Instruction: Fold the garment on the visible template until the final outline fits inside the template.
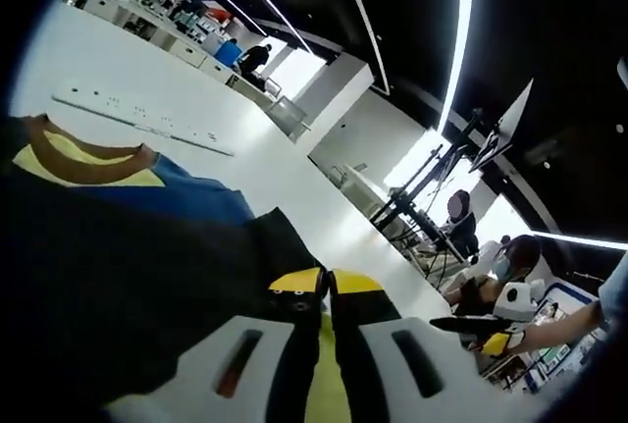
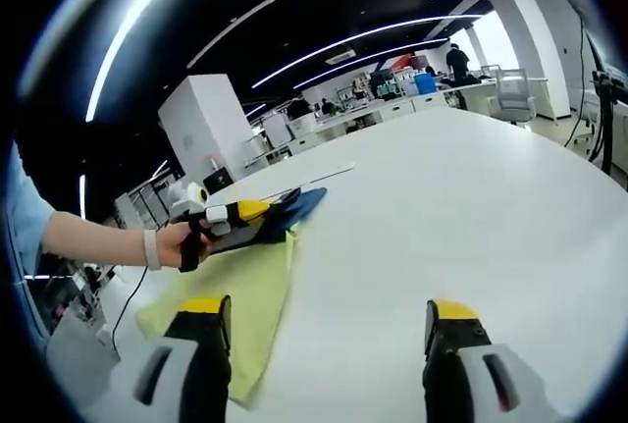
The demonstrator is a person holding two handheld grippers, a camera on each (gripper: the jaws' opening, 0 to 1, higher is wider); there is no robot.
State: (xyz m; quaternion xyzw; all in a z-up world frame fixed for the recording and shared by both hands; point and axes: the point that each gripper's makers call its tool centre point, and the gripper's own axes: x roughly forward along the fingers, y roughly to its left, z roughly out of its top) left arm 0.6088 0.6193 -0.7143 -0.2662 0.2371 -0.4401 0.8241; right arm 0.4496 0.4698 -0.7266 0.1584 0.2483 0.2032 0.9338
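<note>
Left gripper (image 1: 326, 290) jaws pinch the yellow and blue garment (image 1: 186, 197) at lower middle; right gripper (image 2: 330, 323) jaws gape wide over the white worktop (image 2: 471, 207).

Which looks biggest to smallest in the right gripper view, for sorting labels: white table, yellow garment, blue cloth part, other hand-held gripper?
1. White table, far the largest.
2. Yellow garment.
3 and 4. Blue cloth part and the left hand-held gripper look alike in size; they overlap, so I won't rank them.
</note>
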